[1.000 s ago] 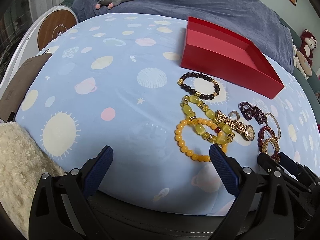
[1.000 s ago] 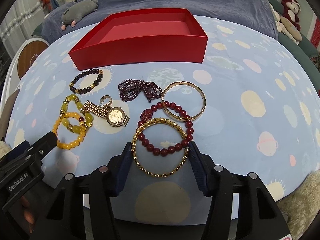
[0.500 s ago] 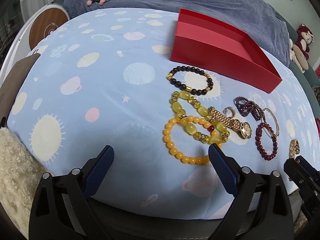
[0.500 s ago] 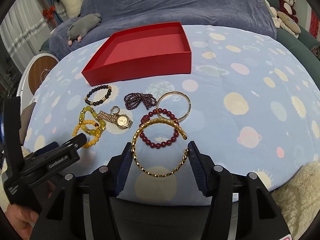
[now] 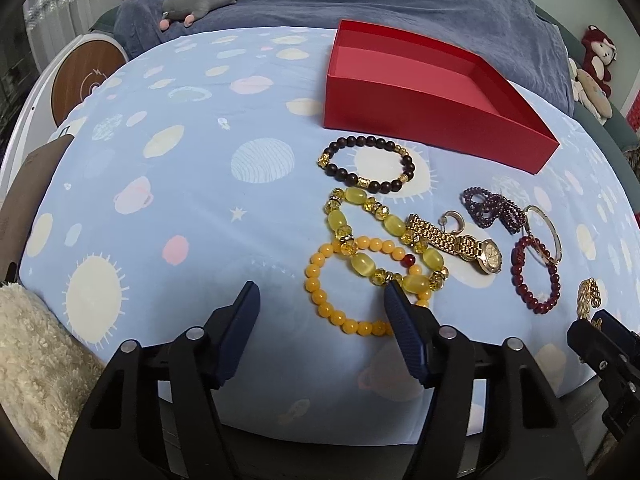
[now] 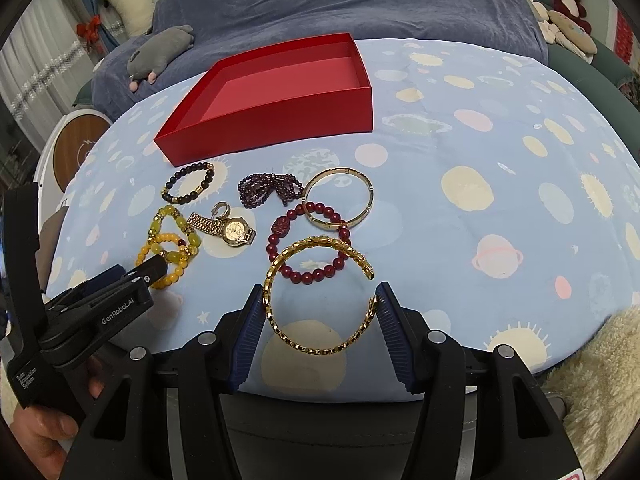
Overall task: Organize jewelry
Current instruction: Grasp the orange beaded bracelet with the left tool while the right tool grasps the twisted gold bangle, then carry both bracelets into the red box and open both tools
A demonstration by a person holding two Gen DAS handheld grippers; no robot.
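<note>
Currently the right gripper (image 6: 320, 306) has its fingers closed against both sides of the gold chain bracelet (image 6: 316, 292), holding it just above the blue patterned sheet (image 6: 460, 200), near the dark red bead bracelet (image 6: 308, 246). The left gripper (image 5: 322, 306) stands wide open and holds nothing; its right finger lies over the orange bead bracelet (image 5: 340, 284). Far behind the jewelry sits the red box (image 6: 280, 96), nothing inside it.

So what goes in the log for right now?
right gripper: shut on gold chain bracelet, lifted | left gripper: open, empty | red box: empty
</note>
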